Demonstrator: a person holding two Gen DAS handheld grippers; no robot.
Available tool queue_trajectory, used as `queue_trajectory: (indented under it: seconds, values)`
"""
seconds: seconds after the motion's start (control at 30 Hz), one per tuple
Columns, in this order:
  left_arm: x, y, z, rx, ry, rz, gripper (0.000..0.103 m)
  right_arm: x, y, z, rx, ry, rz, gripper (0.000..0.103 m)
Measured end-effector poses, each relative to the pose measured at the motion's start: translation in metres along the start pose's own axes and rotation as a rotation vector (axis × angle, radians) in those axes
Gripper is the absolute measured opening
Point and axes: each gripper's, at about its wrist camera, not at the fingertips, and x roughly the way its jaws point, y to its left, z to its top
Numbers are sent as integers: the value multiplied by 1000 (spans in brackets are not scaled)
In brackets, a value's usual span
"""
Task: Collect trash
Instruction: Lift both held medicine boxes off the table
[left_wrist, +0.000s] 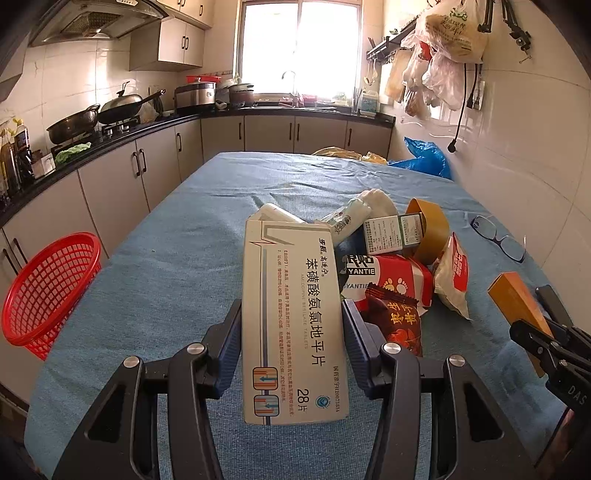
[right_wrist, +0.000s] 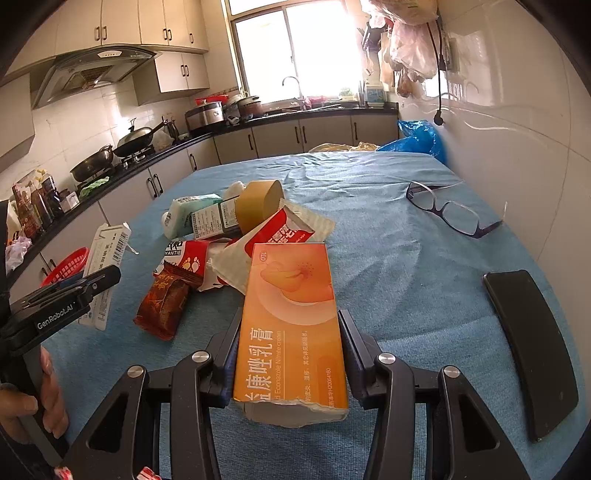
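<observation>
My left gripper (left_wrist: 291, 332) is shut on a white medicine box (left_wrist: 291, 317), held above the blue tablecloth; the same white medicine box (right_wrist: 105, 266) shows at the left of the right wrist view. A red mesh basket (left_wrist: 51, 291) sits at the table's left edge, left of that gripper. My right gripper (right_wrist: 290, 332) is shut on an orange cream box (right_wrist: 291, 325), whose near end is torn open. Between and beyond them lies a trash pile: a brown snack wrapper (right_wrist: 164, 299), a red-and-white packet (right_wrist: 277, 232), a tape roll (right_wrist: 258, 206) and a small carton (right_wrist: 214, 219).
Eyeglasses (right_wrist: 448, 214) and a black phone (right_wrist: 532, 347) lie on the cloth to the right. A blue plastic bag (right_wrist: 417, 140) sits at the far right corner by the tiled wall. Kitchen counters with woks run along the left. A hand (right_wrist: 22, 402) grips the left tool.
</observation>
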Motion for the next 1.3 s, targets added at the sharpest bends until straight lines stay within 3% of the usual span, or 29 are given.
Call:
queue_trajectory:
  seconds: [1.3]
  values:
    - [1, 0, 1, 0, 8, 0, 50, -1, 1, -1, 4, -9, 8, 51]
